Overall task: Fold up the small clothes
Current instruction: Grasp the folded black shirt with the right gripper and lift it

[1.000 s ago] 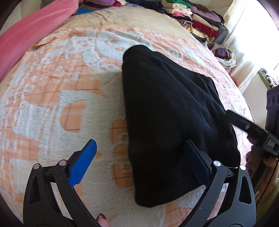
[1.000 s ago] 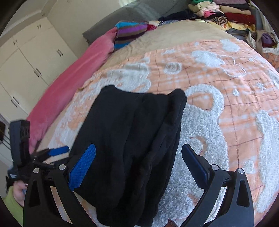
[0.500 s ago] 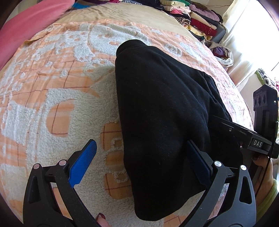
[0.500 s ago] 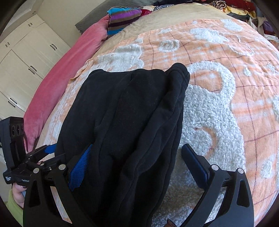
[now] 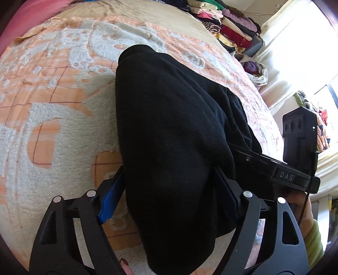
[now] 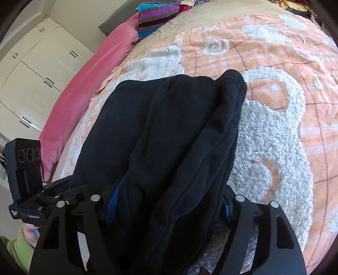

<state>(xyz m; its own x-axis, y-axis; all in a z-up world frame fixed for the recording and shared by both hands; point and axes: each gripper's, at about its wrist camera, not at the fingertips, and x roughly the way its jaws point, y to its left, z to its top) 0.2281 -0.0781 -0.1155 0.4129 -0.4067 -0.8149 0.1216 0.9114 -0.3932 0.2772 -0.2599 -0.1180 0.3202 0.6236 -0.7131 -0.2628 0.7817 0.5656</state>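
Two close wrist views angled down from opposite sides, sharing the black garment (image 5: 173,131) on the blanket (image 6: 274,135).

This is a bedroom in a home. A bed (image 5: 63,118) fills both views, spread with a fleecy orange-and-white blanket (image 6: 274,131) over a tan cover (image 5: 126,12). A long pink bolster (image 6: 88,88) and a striped pillow (image 6: 156,19) lie along one side. Cream wardrobe doors (image 6: 31,69) with small dark handles stand beyond it. On the other side, a stack of folded clothes (image 5: 228,27) rests at the bed's far edge, and pale curtains (image 5: 295,52) hang at a bright window.
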